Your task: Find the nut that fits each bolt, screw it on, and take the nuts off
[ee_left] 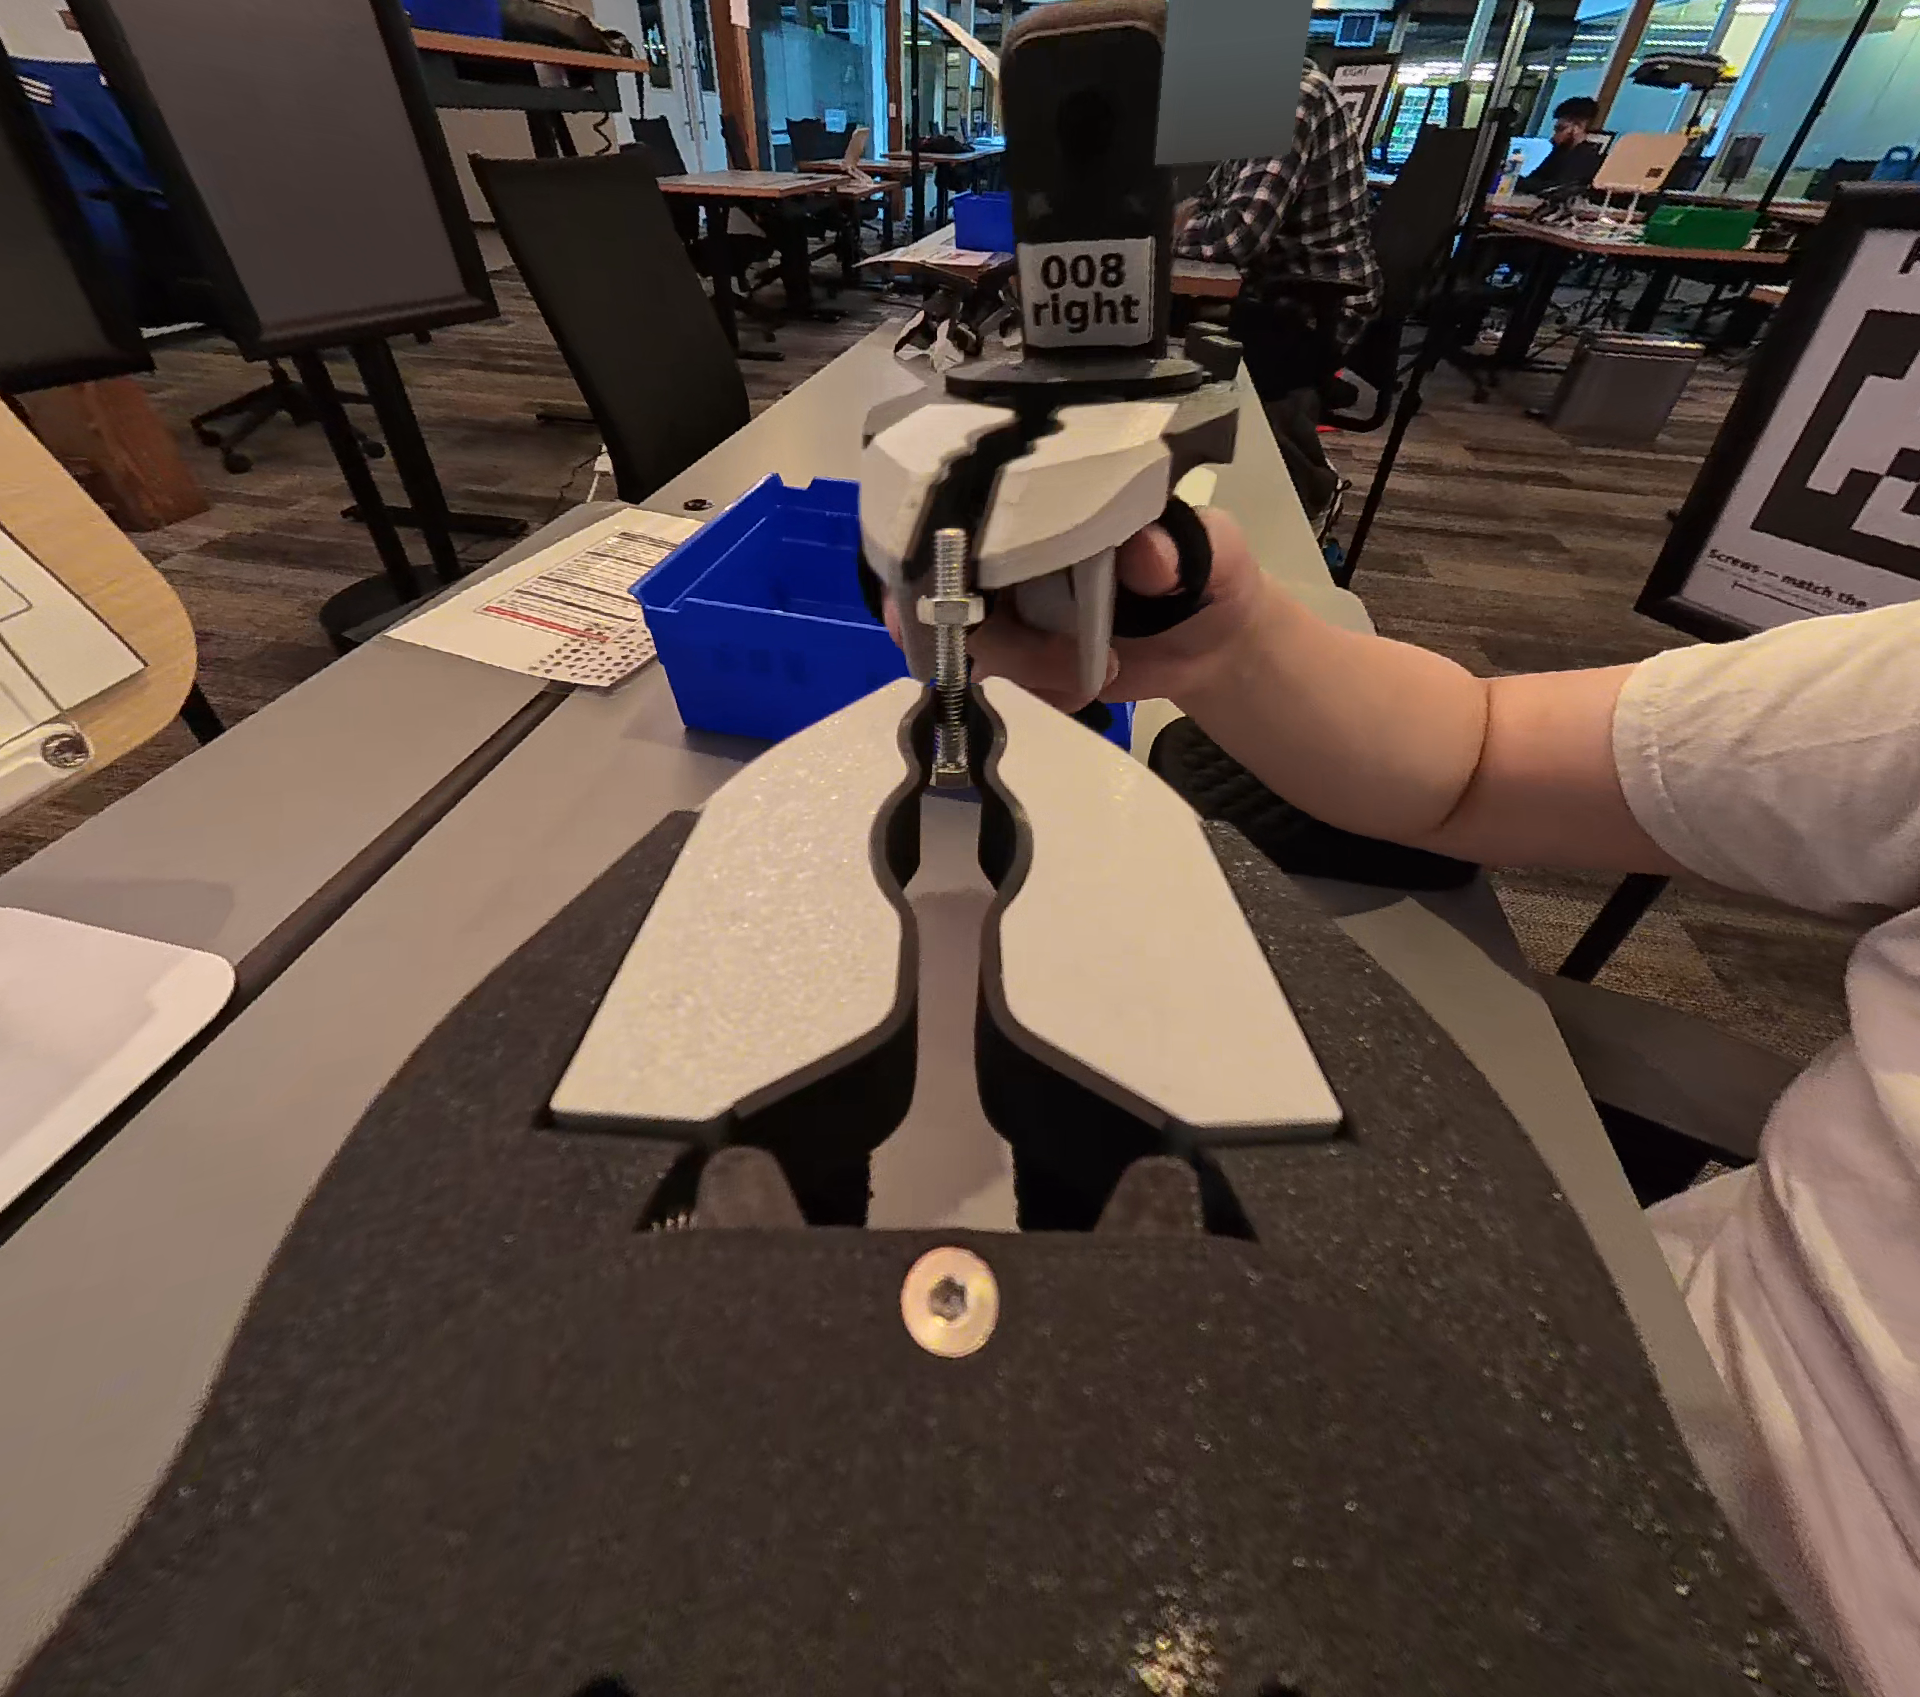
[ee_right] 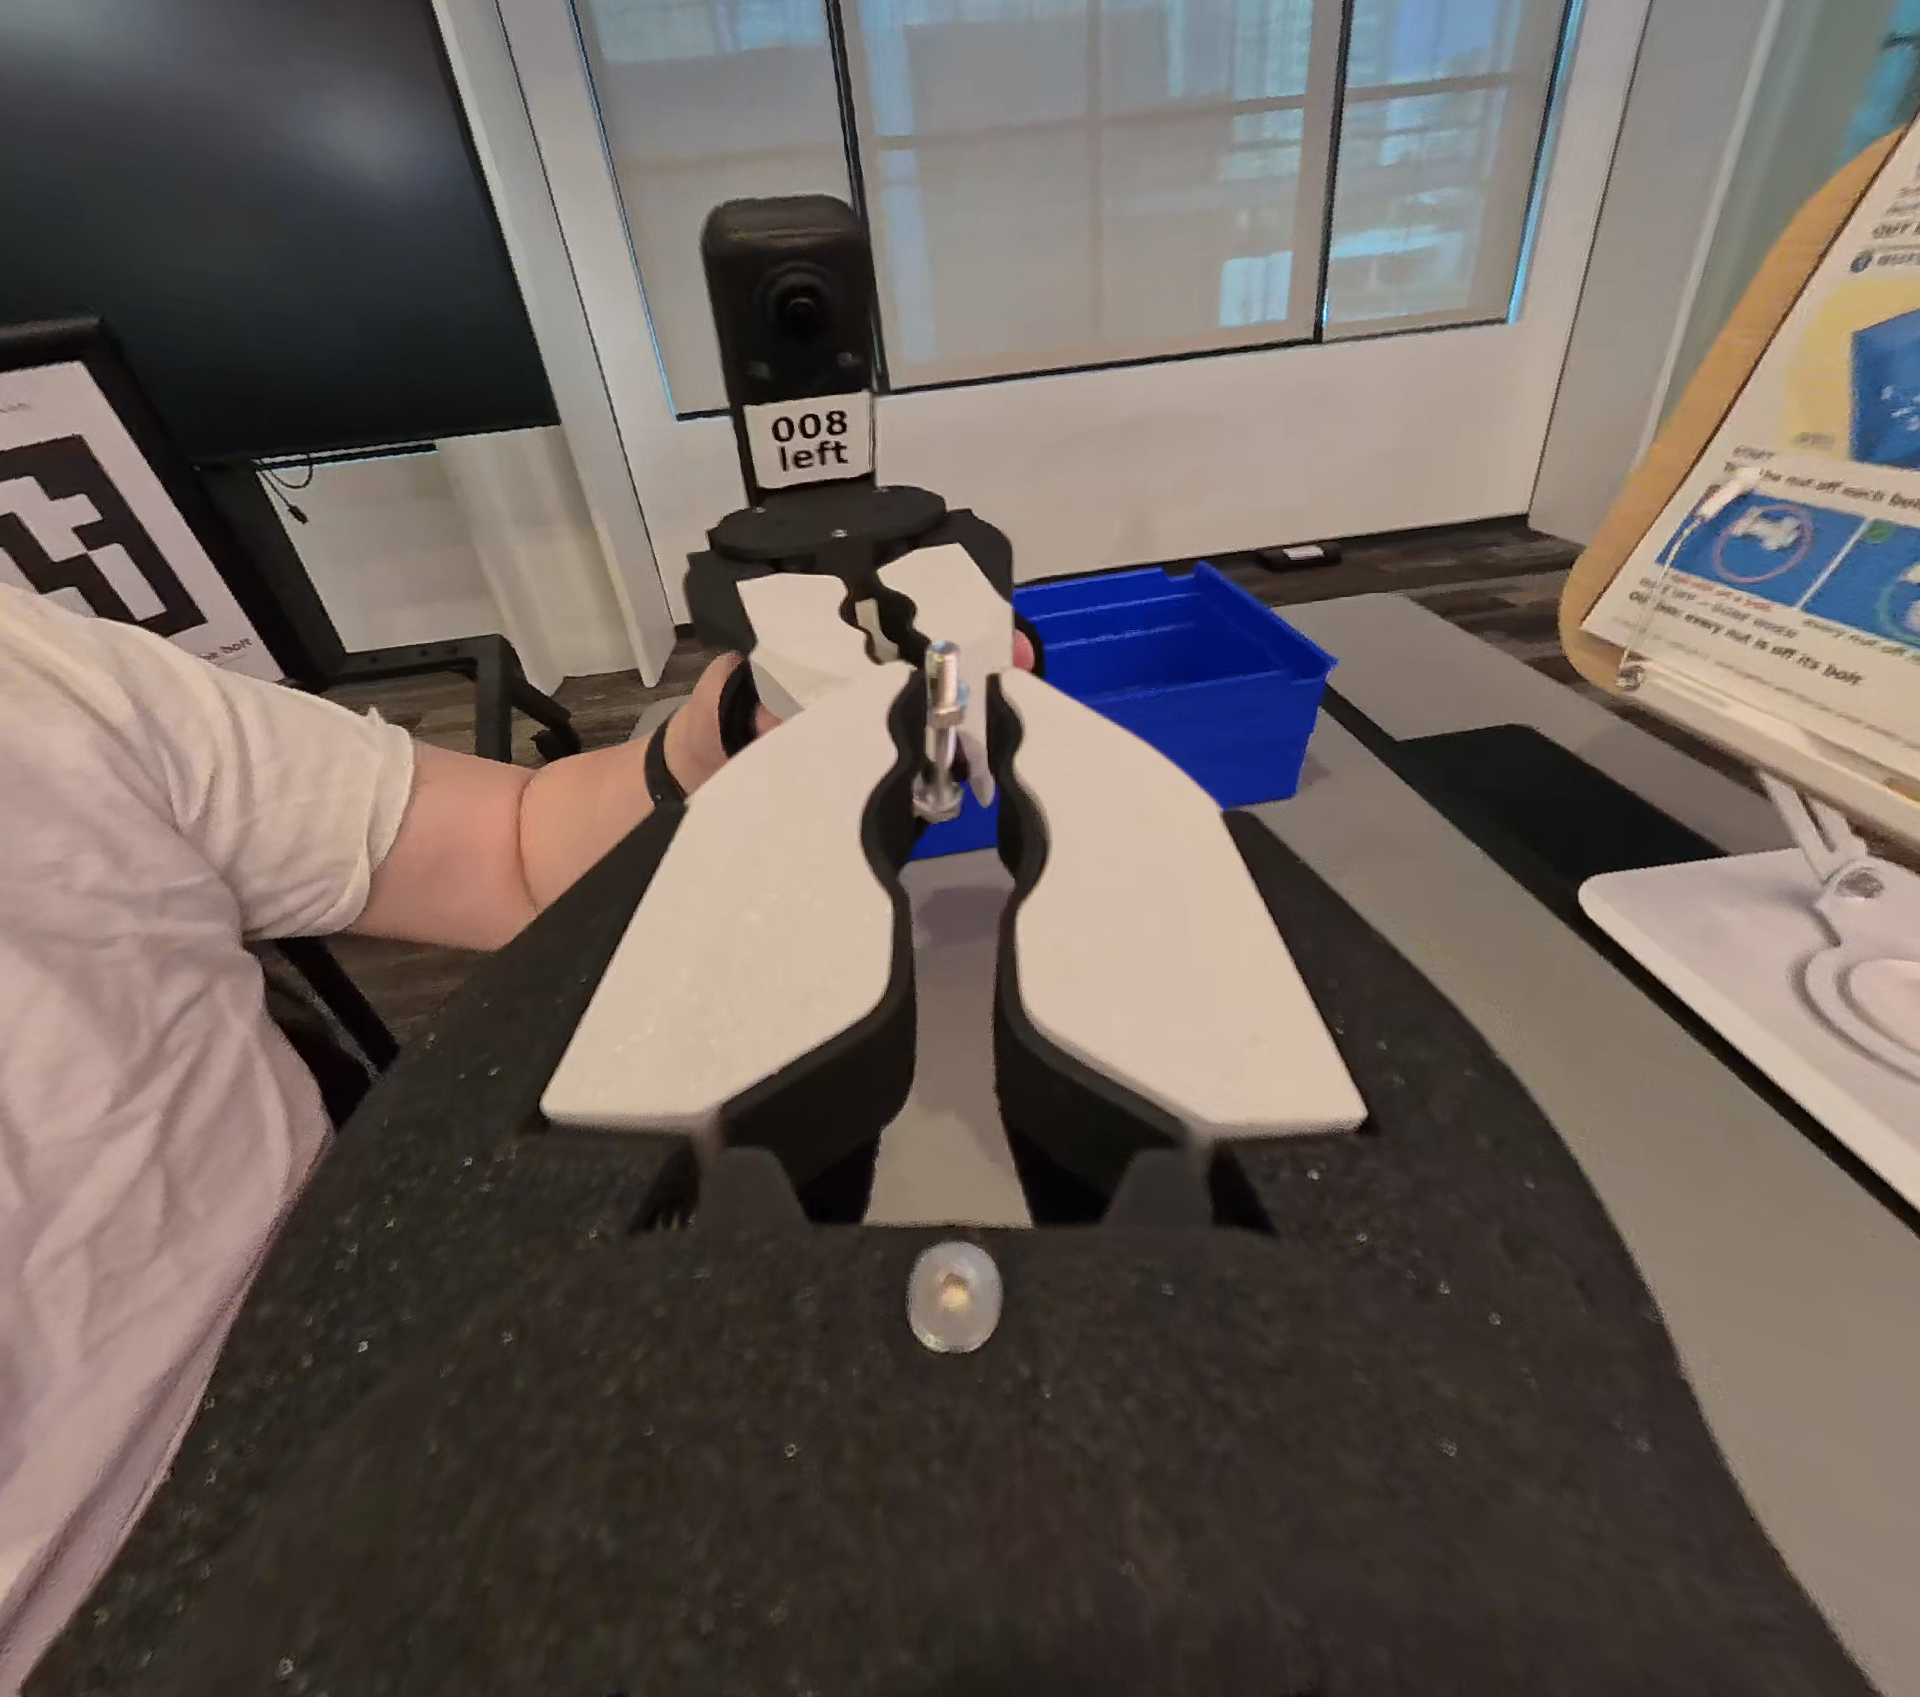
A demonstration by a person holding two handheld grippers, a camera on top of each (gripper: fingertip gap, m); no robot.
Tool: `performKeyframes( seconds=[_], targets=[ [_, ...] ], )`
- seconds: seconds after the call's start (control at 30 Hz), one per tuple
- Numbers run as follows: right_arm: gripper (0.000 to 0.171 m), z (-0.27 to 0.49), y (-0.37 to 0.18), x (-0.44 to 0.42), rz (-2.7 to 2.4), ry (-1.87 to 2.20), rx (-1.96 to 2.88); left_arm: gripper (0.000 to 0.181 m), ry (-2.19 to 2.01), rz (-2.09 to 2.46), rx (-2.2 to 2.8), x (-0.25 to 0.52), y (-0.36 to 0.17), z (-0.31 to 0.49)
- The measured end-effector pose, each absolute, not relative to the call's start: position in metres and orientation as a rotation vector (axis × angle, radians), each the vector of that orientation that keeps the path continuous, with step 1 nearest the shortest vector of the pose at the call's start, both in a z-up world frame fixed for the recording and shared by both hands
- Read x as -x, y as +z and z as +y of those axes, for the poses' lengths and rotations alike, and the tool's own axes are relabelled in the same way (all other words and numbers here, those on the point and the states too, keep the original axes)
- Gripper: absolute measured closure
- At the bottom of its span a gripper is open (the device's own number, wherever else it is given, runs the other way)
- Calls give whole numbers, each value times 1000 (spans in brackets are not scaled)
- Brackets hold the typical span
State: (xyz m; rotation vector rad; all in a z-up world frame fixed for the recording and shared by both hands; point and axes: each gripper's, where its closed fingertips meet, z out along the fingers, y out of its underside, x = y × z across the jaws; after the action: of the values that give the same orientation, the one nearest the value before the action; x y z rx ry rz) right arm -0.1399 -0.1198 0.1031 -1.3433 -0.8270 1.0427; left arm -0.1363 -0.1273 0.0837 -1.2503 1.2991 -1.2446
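A silver bolt point(ee_left: 948, 660) is held in the air between my two grippers, which face each other. A hex nut point(ee_left: 951, 608) sits on its thread, towards the far end. My left gripper point(ee_left: 951, 702) is shut on the bolt's near end. My right gripper point(ee_left: 951, 582), held by a hand, has its fingertips closed in at the nut. In the right wrist view the bolt point(ee_right: 938, 743) lies between the fingertips of my right gripper point(ee_right: 948, 691), with the nut point(ee_right: 935, 800) at its near end. The left gripper point(ee_right: 894, 639) is just beyond it.
A blue bin point(ee_left: 758, 608) stands on the grey table point(ee_left: 312, 816) behind the grippers; it also shows in the right wrist view point(ee_right: 1174, 712). A printed sheet point(ee_left: 582, 598) lies beside it. An instruction board on a white stand point(ee_right: 1766, 452) is at the right. The person's arm point(ee_left: 1351, 743) reaches in. Less than 4 cm separates the two grippers' tips.
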Motion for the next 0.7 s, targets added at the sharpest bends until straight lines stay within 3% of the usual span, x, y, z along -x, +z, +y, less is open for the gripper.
performKeyframes(
  seconds=[0.3,0.4,0.7],
  targets=[
    [166,-122,99,142,-855,1092,1355,176,-1263,1306,1281,133,77,-129],
    [166,-123,101,141,-849,1110,1352,161,-1247,1294,1298,131,73,-125],
    [166,-120,87,146,-897,1060,1408,176,-1268,1327,1305,130,67,-129]
  ],
)
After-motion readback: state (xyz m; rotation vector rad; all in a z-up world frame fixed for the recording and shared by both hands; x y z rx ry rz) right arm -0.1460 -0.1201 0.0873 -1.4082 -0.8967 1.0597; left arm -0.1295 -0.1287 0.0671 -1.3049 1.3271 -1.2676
